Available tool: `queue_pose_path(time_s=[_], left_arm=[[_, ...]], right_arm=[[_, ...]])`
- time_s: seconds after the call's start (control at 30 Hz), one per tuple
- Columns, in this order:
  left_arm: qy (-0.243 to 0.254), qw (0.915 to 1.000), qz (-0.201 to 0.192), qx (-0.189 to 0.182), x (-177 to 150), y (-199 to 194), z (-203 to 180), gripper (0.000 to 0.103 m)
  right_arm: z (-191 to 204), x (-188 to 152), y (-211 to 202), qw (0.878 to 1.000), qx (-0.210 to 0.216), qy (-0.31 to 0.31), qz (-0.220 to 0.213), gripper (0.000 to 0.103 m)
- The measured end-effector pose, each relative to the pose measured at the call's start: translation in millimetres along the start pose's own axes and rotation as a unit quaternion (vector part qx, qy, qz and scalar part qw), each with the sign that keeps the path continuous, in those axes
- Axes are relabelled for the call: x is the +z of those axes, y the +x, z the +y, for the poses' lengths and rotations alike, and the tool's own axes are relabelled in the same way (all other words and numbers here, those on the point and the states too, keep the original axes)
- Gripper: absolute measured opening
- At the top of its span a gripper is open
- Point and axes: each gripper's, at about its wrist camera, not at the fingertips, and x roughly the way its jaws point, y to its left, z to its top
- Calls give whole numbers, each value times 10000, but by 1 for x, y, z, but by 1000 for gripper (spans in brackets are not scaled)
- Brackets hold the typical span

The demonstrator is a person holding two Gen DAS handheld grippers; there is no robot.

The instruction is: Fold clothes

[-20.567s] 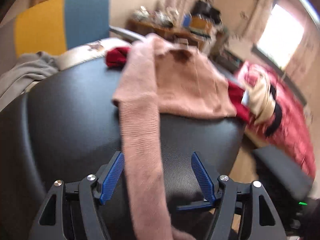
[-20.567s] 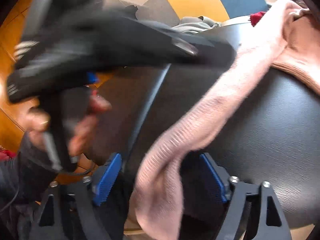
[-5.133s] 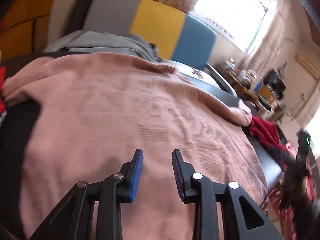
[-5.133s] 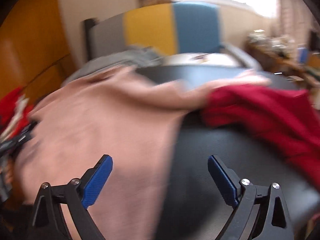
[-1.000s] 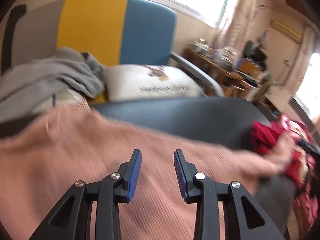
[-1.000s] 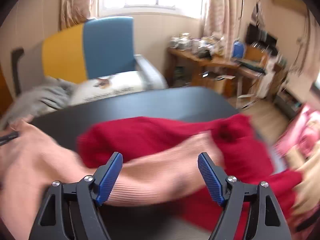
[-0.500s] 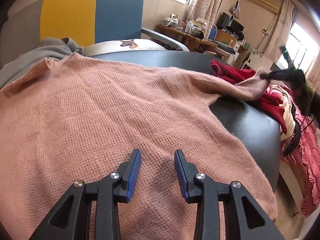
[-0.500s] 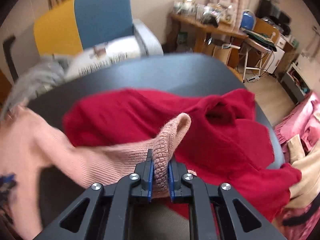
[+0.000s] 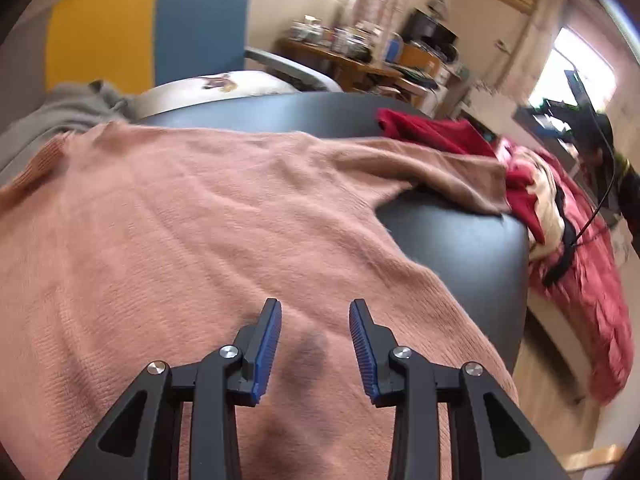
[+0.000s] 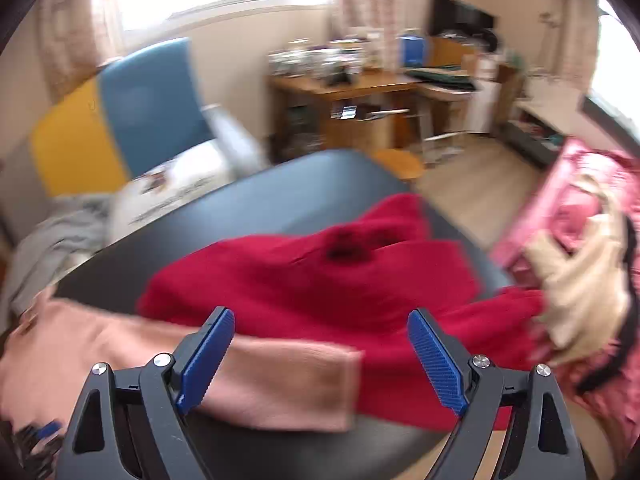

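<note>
A pink knit sweater [image 9: 192, 216] lies spread flat over the black table [image 9: 472, 248]. Its right sleeve [image 9: 440, 168] stretches out toward a red sweater [image 9: 432, 128] at the far edge. My left gripper [image 9: 314, 320] hovers low over the sweater's body, open a little, with nothing between its blue pads. In the right wrist view the sleeve's cuff end [image 10: 288, 384] rests flat on the table, partly over the red sweater [image 10: 320, 280]. My right gripper [image 10: 320, 344] stands wide open just above the cuff, holding nothing.
A yellow and blue chair [image 9: 152, 28] with a grey garment [image 9: 60, 108] and a white cushion [image 9: 216, 84] stands behind the table. A bed with red bedding and a cream garment [image 10: 580, 280] lies right. A cluttered wooden desk [image 10: 360, 88] stands at the back.
My right gripper was shut on the pink sleeve's cuff half a second ago; now it is wide open and the cuff lies flat. The left gripper has hardly moved.
</note>
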Motion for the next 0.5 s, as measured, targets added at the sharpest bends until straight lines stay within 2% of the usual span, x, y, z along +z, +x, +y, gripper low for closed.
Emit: queue_pose_path(time_s=[0.1,0.2,0.27,0.4,0.5], left_arm=[[246,9996,85,-61,-9,3,-16,35],[491,9986,171,-121,-17,6,-33,36],[539,9981,201,-210,-22,7,-40,38],[-291,9973,-21,-668,-37,-4,-25,40],[-645,9944,-285,-792,-48,-23,-14,39]], right_arm=[[56,-34,8,9933,764,-866,100,90],[114,-70,31,9744,1554,-1536,537,89],[152,-89,55,9600,2080,-1624,932,89],[208,-109,89,9480,2526,-1492,1237,89],[252,-117,101,9367,2914,-1450,1289,89]])
